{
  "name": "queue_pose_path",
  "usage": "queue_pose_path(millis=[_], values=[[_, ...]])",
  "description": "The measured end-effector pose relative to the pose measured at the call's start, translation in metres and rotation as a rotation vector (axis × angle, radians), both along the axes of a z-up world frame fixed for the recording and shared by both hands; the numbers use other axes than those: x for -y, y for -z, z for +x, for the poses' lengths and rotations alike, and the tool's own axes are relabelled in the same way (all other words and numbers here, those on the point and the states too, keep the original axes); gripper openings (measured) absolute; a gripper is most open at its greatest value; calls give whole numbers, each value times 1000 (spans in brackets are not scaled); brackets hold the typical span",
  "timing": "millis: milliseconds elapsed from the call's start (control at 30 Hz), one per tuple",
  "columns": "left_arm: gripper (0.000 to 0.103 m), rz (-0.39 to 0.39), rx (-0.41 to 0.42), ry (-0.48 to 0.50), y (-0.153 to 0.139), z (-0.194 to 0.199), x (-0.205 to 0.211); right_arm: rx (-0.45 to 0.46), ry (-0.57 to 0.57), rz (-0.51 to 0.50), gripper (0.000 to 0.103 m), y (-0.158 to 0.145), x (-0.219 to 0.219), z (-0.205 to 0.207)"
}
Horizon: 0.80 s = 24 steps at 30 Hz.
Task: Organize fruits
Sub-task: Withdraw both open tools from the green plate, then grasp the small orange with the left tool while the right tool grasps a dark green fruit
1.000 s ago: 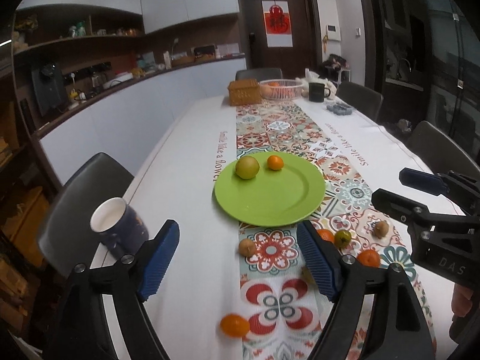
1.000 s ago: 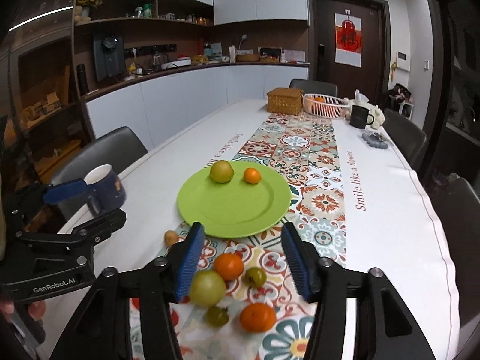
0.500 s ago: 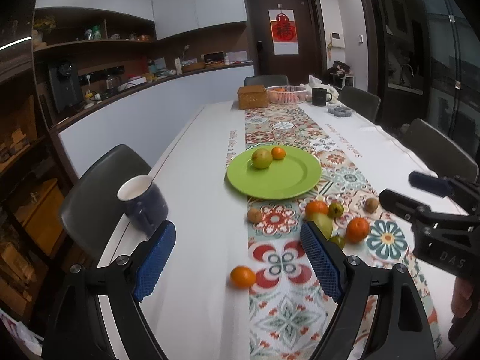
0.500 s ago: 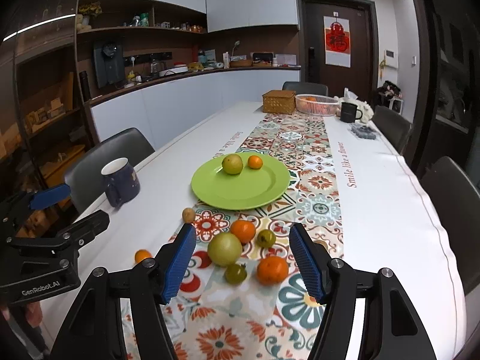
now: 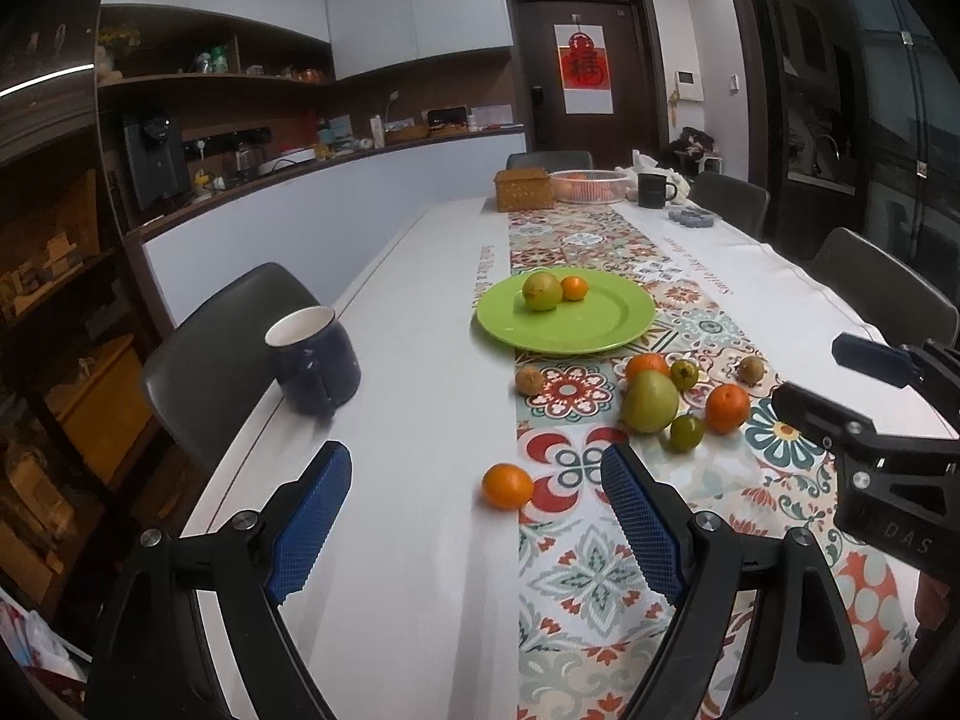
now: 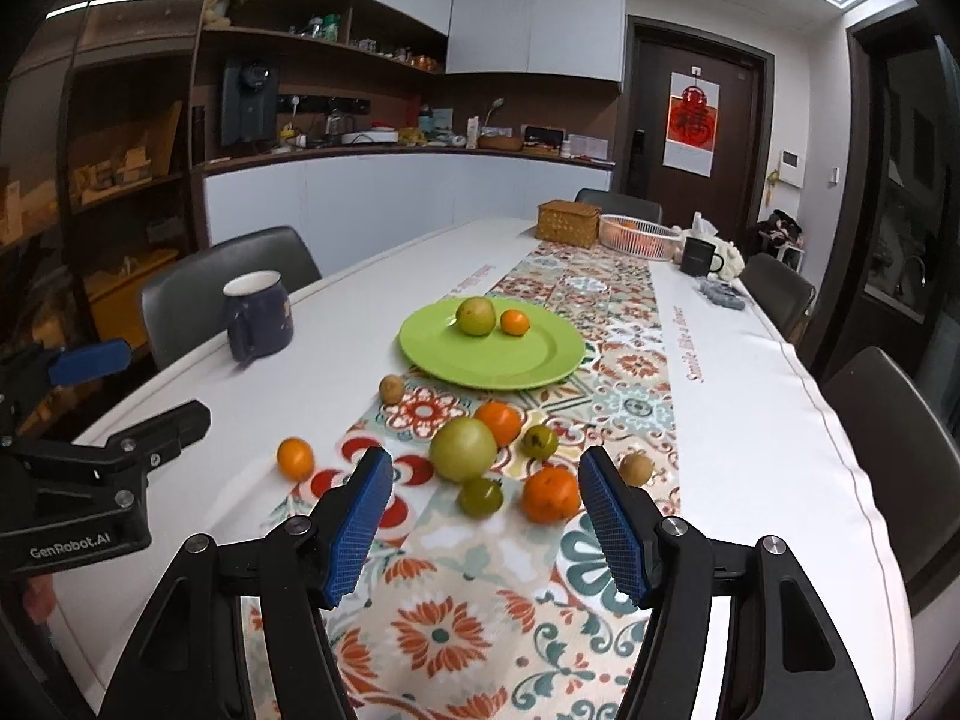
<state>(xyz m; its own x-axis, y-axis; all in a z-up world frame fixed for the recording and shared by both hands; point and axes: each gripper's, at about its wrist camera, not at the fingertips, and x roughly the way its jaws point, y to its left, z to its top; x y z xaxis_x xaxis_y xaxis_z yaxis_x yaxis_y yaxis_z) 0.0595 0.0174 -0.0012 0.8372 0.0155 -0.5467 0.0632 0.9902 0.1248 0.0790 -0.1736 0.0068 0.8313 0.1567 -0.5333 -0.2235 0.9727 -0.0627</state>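
Both grippers have pulled back and up from the table. The left gripper was close to the green plate before; now the plate looks far off and the lone orange sits just ahead. The right gripper backed away too, so the big green fruit is ahead of it, maybe a little blurry.

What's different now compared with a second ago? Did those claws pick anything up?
No. Both claws, left claw and right claw, pulled back from the green plate, staying open and empty. The plate's two fruits, the loose fruit on the runner and the blue mug stayed put.
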Motion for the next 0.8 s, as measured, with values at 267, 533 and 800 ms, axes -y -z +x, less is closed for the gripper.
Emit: queue_pose_path(millis=[267,533,800], values=[[86,17,-8,-5,17,7,-3,-47,-18,-4,65,23,-7,11],[86,45,-60,16,40,28,0,-98,-21,-14,65,45,-7,31],[85,38,-120,51,60,53,2,-165,-22,16,59,63,-6,55]])
